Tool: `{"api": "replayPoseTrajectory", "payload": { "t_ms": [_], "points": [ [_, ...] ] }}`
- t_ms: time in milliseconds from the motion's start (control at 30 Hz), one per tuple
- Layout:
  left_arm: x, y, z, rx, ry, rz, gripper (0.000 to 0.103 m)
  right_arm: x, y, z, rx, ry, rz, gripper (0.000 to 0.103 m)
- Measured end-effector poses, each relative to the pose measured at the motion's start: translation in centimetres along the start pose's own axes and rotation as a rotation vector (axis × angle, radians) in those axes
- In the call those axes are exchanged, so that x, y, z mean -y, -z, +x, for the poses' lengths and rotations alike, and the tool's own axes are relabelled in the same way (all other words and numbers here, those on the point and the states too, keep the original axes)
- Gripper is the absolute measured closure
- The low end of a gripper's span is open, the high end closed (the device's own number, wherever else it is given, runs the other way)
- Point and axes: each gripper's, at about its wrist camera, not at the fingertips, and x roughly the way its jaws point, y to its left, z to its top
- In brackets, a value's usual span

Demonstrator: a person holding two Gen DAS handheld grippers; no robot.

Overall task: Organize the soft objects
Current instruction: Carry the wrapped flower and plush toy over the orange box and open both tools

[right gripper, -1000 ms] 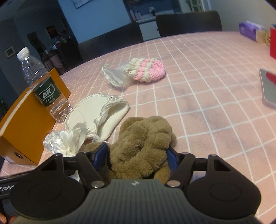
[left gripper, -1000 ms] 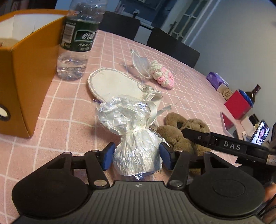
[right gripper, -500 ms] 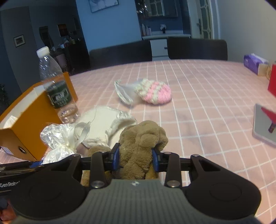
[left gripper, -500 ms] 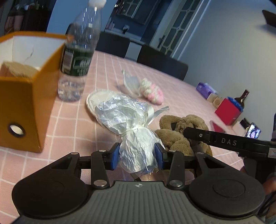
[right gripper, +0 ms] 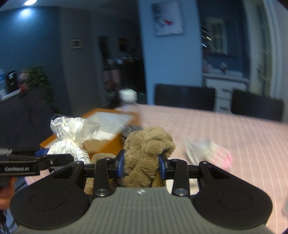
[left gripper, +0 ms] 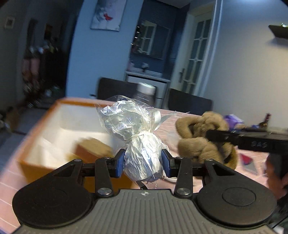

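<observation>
I see a dim, bluish room, one ceiling lamp (right gripper: 29, 2) glaring far left, motion blur throughout, fisheye-bent edges.

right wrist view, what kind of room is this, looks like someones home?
Probably a home dining room: a pink checked tablecloth with dark chairs behind it, a framed picture on the blue wall, and a white cabinet beyond.

"DAS" stood on the black arm of the right gripper (left gripper: 225, 137), at about three o'clock in the left wrist view. "GenRobot.AI" ran along the left gripper (right gripper: 54, 160) body at nine o'clock in the right wrist view. The small label on the wrapped bundle (right gripper: 68, 147) was too blurred to read.
</observation>
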Motion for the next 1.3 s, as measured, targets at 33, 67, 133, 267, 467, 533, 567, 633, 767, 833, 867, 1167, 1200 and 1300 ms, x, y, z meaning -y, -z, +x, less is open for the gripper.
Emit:
{"api": "replayPoseTrajectory", "payload": {
  "t_ms": [33, 67, 133, 267, 467, 533, 567, 633, 767, 833, 867, 1167, 1200, 1300],
  "points": [
    [-0.7, -0.6, -0.2, -0.002, -0.022, 0.020, 0.055, -0.9, -0.8, 0.5, 0.010, -0.017, -0.029, 0.066],
    [-1.4, -1.2, -0.3, -0.006, -0.041, 0.041, 0.055, -1.9, -1.6, 1.1, 0.021, -0.034, -0.059, 0.066],
    [-2.7, -2.3, 0.0, -0.026, -0.078, 0.082, 0.055, -3.8, -3.0, 2.6, 0.030, -0.066, -0.116, 0.066],
    [-4.8, -4.7, 2.2, -0.083, -0.117, 0.163, 0.055, -7.6, -5.6, 6.9, 0.003, -0.115, -0.209, 0.065],
    [-7.3, -6.3, 8.2, -0.212, -0.165, 0.317, 0.055, -12.6, -8.2, 15.3, -0.052, -0.069, -0.429, 0.064],
    [-8.2, -6.4, 10.0, -0.251, -0.160, 0.338, 0.055, -13.1, -9.0, 18.0, -0.097, -0.058, -0.453, 0.064],
    [-8.6, -6.3, 10.8, -0.267, -0.160, 0.361, 0.055, -13.3, -9.3, 19.4, -0.121, -0.056, -0.462, 0.064],
    [-9.2, -6.1, 12.4, -0.296, -0.155, 0.388, 0.055, -13.5, -9.8, 21.7, -0.155, -0.039, -0.473, 0.064],
    [-9.9, -5.0, 14.3, -0.347, -0.155, 0.442, 0.055, -13.9, -9.7, 25.8, -0.215, 0.015, -0.507, 0.064],
    [-10.1, -4.4, 14.9, -0.378, -0.160, 0.450, 0.055, -13.8, -9.5, 27.1, -0.240, 0.021, -0.516, 0.064],
    [-10.0, -4.3, 15.3, -0.387, -0.168, 0.463, 0.055, -13.9, -9.4, 27.7, -0.253, 0.026, -0.515, 0.063],
    [-9.4, -3.8, 15.8, -0.394, -0.218, 0.489, 0.041, -14.6, -8.6, 30.6, -0.245, 0.062, -0.535, 0.057],
    [-9.3, -4.0, 15.7, -0.394, -0.215, 0.481, 0.041, -14.5, -8.7, 30.8, -0.252, 0.061, -0.526, 0.056],
    [-9.6, -4.3, 15.0, -0.389, -0.210, 0.467, 0.038, -14.6, -8.6, 30.8, -0.255, 0.064, -0.516, 0.053]
  ]
}}
